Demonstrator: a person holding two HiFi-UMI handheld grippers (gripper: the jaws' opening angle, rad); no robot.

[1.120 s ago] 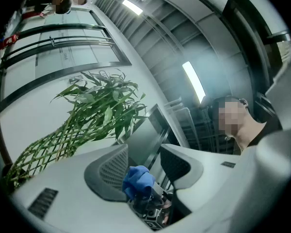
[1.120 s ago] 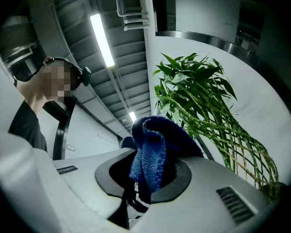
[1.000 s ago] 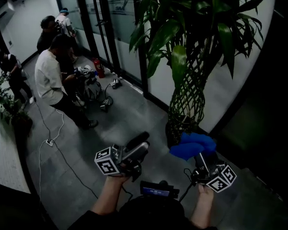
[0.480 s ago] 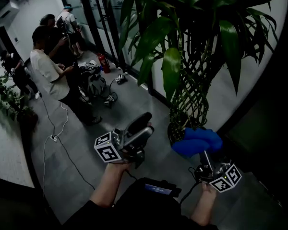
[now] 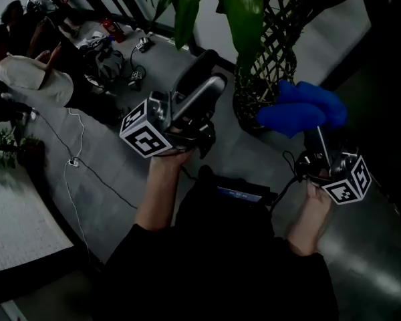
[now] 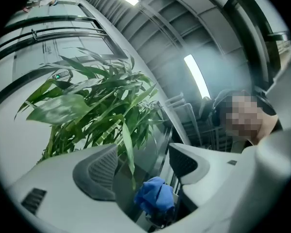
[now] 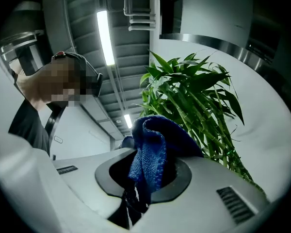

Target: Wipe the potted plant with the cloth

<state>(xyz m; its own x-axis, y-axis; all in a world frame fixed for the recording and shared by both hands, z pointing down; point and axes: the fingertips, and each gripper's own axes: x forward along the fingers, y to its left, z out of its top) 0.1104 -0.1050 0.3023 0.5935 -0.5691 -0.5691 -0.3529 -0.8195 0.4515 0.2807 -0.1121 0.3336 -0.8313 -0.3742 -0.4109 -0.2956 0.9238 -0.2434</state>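
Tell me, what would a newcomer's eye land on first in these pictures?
The bright blue cloth stands out first, bunched up and clamped in the right tool at the head view's right. Just behind it rises the potted plant, with a woven lattice stem and long green leaves. Farther off, at the upper left, people gather on the grey floor.

Dim grey floor (image 5: 113, 192) under the fingers (image 5: 207, 89), white cables (image 5: 72, 160) left of them. Strip lights (image 7: 103, 35) up above, pretty gloomy.
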